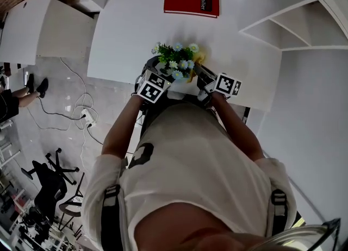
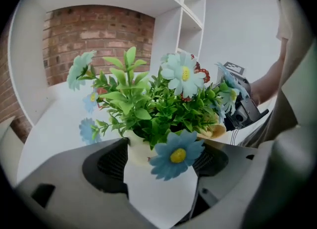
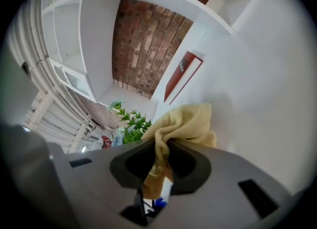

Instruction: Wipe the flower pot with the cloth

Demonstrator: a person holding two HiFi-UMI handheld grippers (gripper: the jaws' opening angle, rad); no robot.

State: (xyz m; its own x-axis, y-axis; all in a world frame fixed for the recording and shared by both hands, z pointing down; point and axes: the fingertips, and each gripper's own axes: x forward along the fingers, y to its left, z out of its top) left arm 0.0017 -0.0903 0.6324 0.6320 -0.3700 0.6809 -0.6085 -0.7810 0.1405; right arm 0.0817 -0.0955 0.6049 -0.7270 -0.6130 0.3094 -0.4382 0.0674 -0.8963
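- Flower pot (image 2: 138,156) is at the near edge of the white table (image 1: 130,27), right in front of the person, with one pair of tongs on each side.
- The left tongs (image 2: 161,166) are closed round the white pot, one pad on each side. I think they should hold it firm and level so the flowers (image 1: 176,60) do not tip.
- The right tongs (image 3: 161,161) are nearly closed and pinch a bunched yellow cloth (image 3: 185,124), just beside the plant.
- I cannot tell if the cloth touches the pot yet. I think it should go low, under the leaves, and rub softly round the pot wall.
- A loose fold sticks out past the pads. That soft bit looks best for wiping.
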